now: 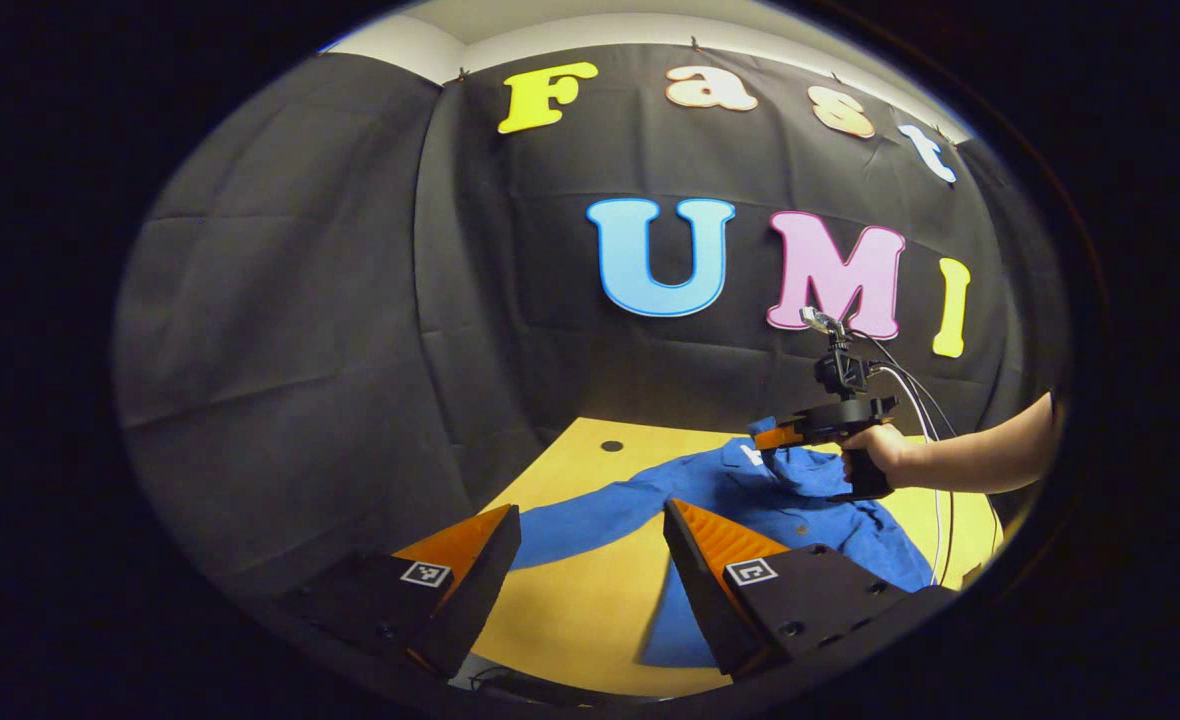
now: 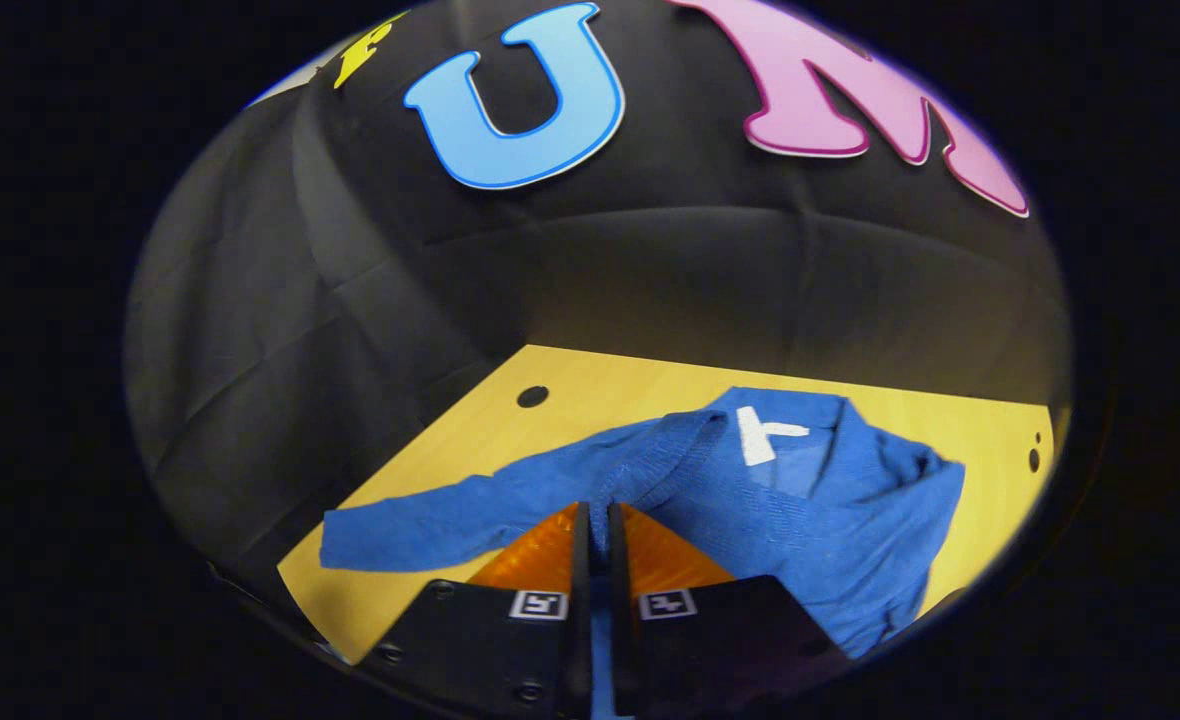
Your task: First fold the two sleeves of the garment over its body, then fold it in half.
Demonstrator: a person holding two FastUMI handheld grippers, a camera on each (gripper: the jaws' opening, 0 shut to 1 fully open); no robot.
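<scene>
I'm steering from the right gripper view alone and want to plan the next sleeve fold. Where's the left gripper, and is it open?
Observer: The left gripper is open, with its fingers wide apart and nothing between them.
Operator: Is it near the flat sleeve?
Observer: In the left gripper view, the outstretched sleeve lies on the table just beyond its fingertips, apparently untouched.
Operator: How does my gripper look from outside?
Observer: A hand holds the right gripper over the garment, and blue cloth rises in a peak to its tips.
</scene>
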